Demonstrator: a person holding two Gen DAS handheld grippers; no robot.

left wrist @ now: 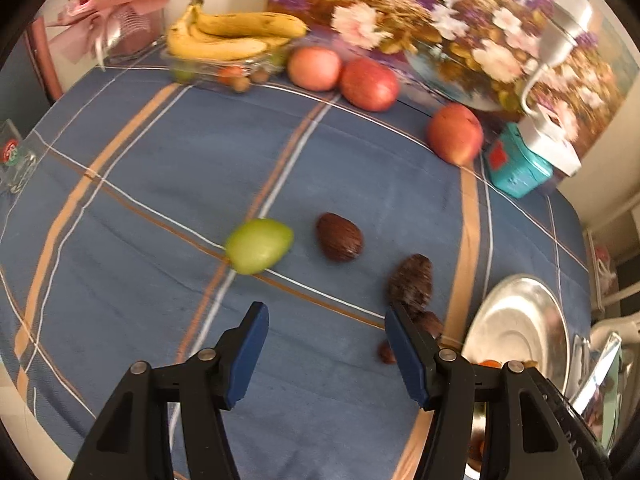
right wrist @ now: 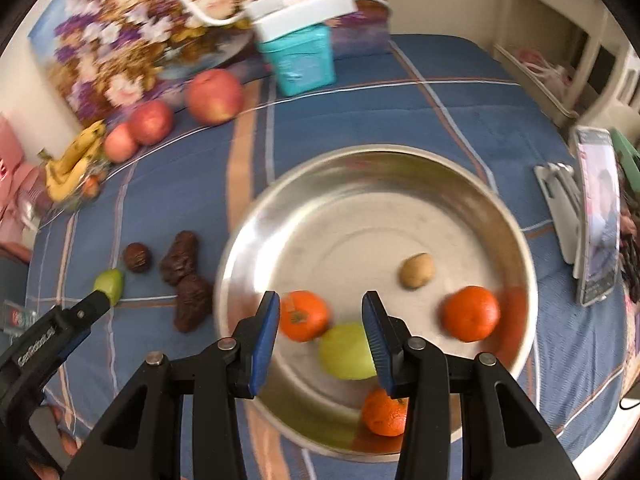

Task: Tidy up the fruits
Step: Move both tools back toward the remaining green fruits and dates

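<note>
A silver metal bowl [right wrist: 400,168] on the blue plaid cloth holds three oranges [right wrist: 303,315], a green fruit [right wrist: 346,350] and a small tan fruit [right wrist: 417,270]. My right gripper [right wrist: 320,338] hangs open just above the bowl, over the green fruit, holding nothing. In the left wrist view my left gripper [left wrist: 325,346] is open above the cloth. Ahead of it lie a green fruit [left wrist: 259,245], a dark brown round fruit [left wrist: 339,237] and dark brown lumpy fruits [left wrist: 411,280]. The bowl's rim [left wrist: 516,312] shows at the right.
Three red apples [left wrist: 370,84] and a clear tray of bananas [left wrist: 236,36] sit at the table's far side before a flower painting [left wrist: 440,20]. A teal box [left wrist: 516,168] stands beyond. A phone on a stand [right wrist: 598,216] is right of the bowl.
</note>
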